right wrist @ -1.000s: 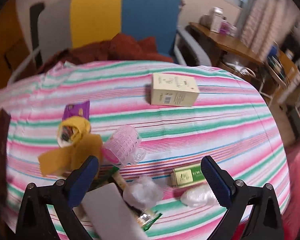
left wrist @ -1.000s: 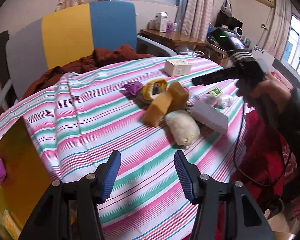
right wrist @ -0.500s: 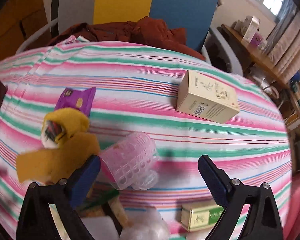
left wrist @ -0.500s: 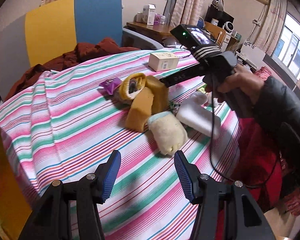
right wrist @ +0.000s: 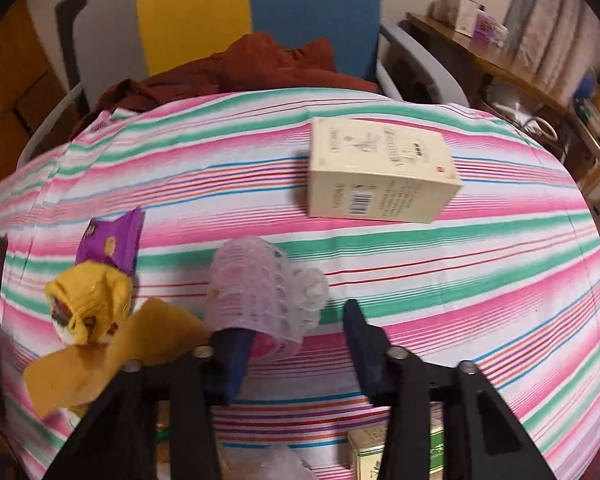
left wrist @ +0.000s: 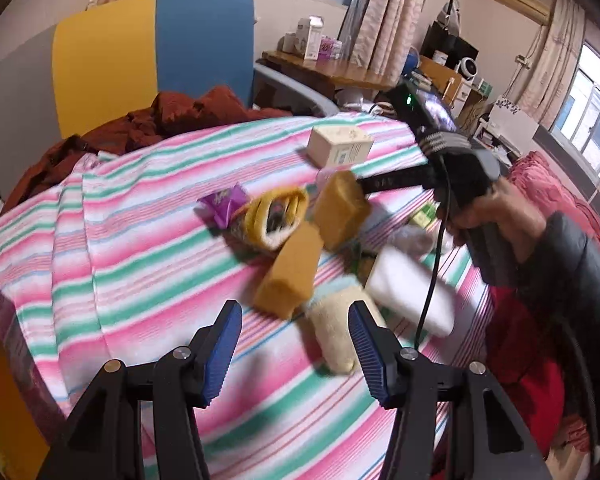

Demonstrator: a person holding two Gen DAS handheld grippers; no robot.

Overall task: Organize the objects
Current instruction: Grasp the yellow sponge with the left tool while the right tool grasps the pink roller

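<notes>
Right tool point(right wrist: 296, 344) tilted steeply down, jaws just closing around pink roller point(right wrist: 256, 296)

On the striped-cloth counter point(right wrist: 460, 280): cream rectangular cardboard box point(right wrist: 380, 172) toward 12 o'clock; pink perforated plastic roller point(right wrist: 256, 292) near the middle, at 6 o'clock from that box. At 9 o'clock from the roller, yellow knitted fabric bundle point(right wrist: 88, 304), with purple foil packet point(right wrist: 112, 240) just behind it at 12 o'clock. Two tan sponge blocks point(left wrist: 296, 268) at 6 o'clock from the bundle. Behind the counter, multicoloured panelled chair point(right wrist: 260, 20) holding crumpled rust-brown cloth point(right wrist: 260, 64).
</notes>
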